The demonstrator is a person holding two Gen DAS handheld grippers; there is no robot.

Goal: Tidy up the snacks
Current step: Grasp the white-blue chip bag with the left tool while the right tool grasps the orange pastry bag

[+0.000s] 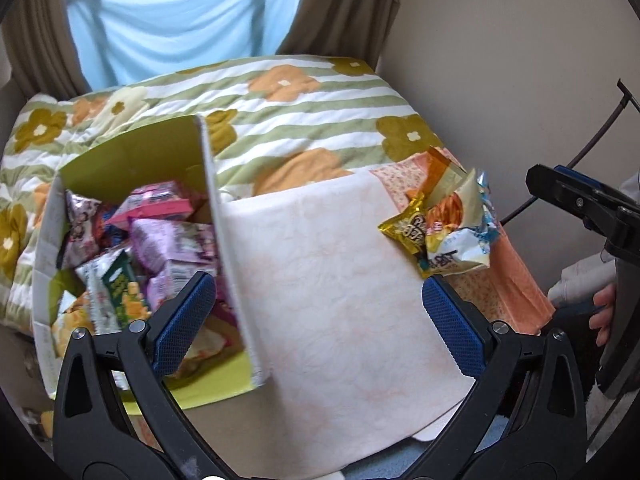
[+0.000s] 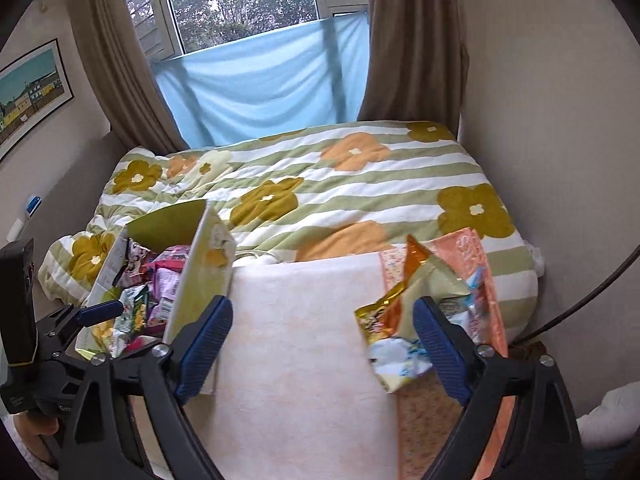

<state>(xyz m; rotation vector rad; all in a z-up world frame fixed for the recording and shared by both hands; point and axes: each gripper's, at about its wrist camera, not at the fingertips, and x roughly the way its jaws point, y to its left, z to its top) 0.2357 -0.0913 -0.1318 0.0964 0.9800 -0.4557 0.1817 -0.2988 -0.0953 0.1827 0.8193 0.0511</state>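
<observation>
An open cardboard box [image 1: 224,216] with a green inside stands on the bed at the left, filled with several snack packets [image 1: 168,236]. It also shows in the right wrist view [image 2: 200,264]. A small pile of loose snack bags [image 1: 452,224] lies to the right on an orange patterned cloth; it also shows in the right wrist view [image 2: 404,320]. My left gripper [image 1: 318,312] is open and empty, above the pale cloth between box and pile. My right gripper [image 2: 322,344] is open and empty, its right finger in front of the pile.
A pale pink cloth [image 1: 340,280] covers the bed's near part. A flowered striped quilt [image 2: 340,184] covers the bed. A wall stands close on the right, brown curtains and a blue sheet at the window behind. A cable [image 1: 580,156] runs along the right wall.
</observation>
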